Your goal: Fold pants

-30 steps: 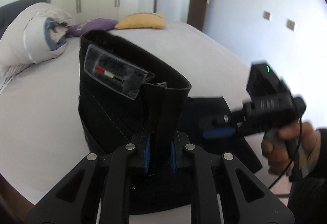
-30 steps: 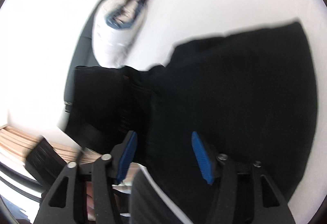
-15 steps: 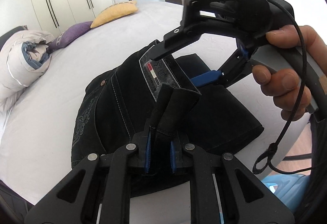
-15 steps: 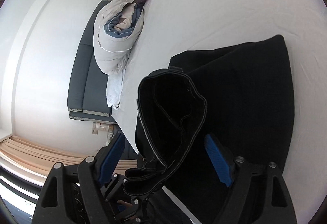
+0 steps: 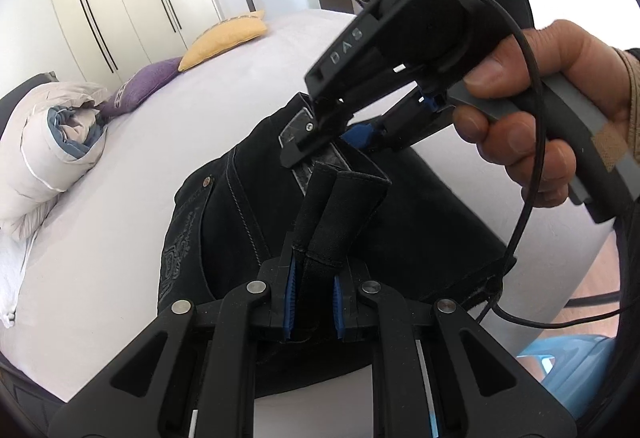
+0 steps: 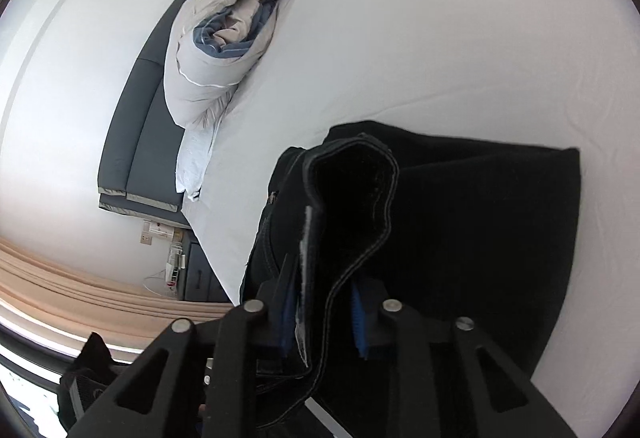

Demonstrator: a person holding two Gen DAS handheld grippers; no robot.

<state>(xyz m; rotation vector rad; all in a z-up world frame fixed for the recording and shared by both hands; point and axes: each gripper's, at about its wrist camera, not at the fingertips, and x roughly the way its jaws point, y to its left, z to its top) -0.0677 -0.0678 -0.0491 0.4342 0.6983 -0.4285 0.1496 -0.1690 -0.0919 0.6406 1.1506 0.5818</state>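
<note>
**Item: black pants** (image 5: 420, 230), part-folded, lying at the near edge of the bed (image 5: 240, 86). The waistband end is lifted off the folded stack; the legs lie doubled flat beneath it.

**Left tool** (image 5: 314, 308): clenched on a bunched pleat of waistband cloth, blue pads pressed into it from both sides. You have held this grip unchanged over the last second.

**Right tool** (image 6: 320, 312): a second ago it was open and clear of the cloth to the right; half a second ago it straddled the waistband with the pads wide. Now its pads are closed in on the stitched waistband (image 6: 352, 206), beside the leather label (image 5: 308, 142), far of your left grip. Your right hand (image 5: 540, 118) squeezes the handle.

**Meaning for the task:** you now have the waistband pinched at two points close together, so the top of the garment is under two-handed control. My judgement: you are set to carry the waistband over the doubled legs for the next fold.

**Other contents, on the bed:** rolled duvet (image 5: 52, 142) at far left, purple cushion (image 5: 148, 82) and yellow cushion (image 5: 228, 34) beyond, all well apart from the pants.

**Caution:** the thick cloth may slip from the right pads if you pull apart quickly.
</note>
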